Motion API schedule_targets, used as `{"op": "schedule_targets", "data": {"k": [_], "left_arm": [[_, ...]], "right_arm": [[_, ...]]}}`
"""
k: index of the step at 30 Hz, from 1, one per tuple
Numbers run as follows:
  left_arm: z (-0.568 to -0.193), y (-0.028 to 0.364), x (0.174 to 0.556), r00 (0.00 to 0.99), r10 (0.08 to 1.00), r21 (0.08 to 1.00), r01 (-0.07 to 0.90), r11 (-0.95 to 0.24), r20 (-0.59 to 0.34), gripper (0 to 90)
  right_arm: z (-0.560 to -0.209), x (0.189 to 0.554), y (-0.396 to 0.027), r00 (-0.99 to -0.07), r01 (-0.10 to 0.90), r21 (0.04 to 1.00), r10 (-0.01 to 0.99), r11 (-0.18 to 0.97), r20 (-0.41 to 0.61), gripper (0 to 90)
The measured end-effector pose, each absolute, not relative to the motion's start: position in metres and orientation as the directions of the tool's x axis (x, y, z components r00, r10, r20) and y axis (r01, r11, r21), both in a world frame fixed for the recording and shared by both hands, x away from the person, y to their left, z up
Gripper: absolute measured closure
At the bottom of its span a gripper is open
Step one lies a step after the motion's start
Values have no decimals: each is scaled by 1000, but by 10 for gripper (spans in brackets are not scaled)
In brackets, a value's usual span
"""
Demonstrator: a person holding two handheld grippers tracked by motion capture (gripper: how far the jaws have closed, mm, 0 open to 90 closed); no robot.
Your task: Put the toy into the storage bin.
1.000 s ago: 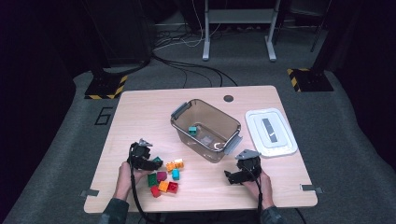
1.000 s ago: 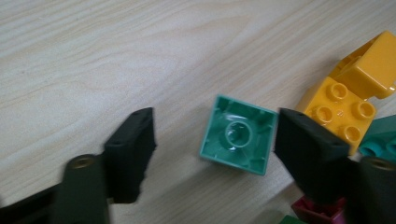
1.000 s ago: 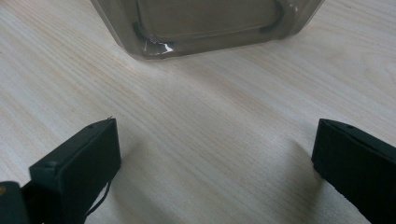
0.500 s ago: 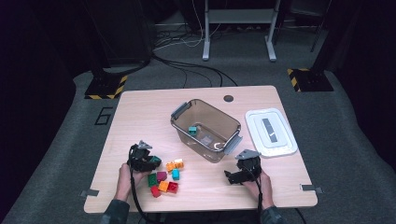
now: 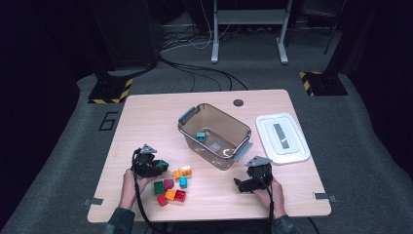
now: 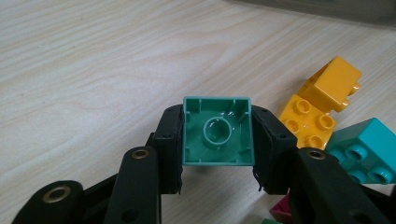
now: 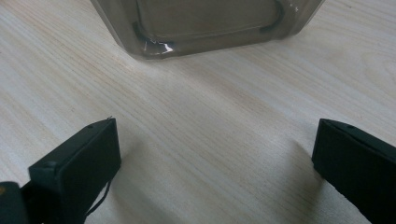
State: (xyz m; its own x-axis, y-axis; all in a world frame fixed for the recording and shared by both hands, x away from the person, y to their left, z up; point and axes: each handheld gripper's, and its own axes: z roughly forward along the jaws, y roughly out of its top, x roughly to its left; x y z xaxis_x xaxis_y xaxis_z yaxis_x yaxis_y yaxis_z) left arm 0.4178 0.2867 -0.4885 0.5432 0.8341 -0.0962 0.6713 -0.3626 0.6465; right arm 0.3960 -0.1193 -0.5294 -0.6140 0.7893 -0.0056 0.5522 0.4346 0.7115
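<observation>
Now left gripper (image 6: 217,140) jaws tight on green brick (image 6: 217,132), right gripper (image 7: 215,158) wide, empty

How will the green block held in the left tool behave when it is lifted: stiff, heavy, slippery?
The green block looks like hard plastic, so probably stiff. Its underside is hollow, so it is likely light for its size. The walls seem smooth and glossy, so it may slip, though the left tool presses two flat sides squarely.
</observation>
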Motion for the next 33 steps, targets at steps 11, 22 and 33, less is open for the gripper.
{"op": "schedule_targets", "data": {"k": [11, 22, 33], "left_arm": [[-474, 284, 421, 549, 832, 650, 662, -373, -81, 587], [-449, 282, 424, 560, 827, 668, 633, -390, -47, 587], [-424, 279, 432, 577, 817, 674, 605, -423, -6, 587]], "right_arm": [[-529, 396, -119, -615, 554, 711, 789, 432, -1, 6], [-530, 396, -120, -624, 549, 709, 781, 441, -2, 0], [-530, 396, -120, -617, 554, 709, 787, 437, -3, 0]]}}
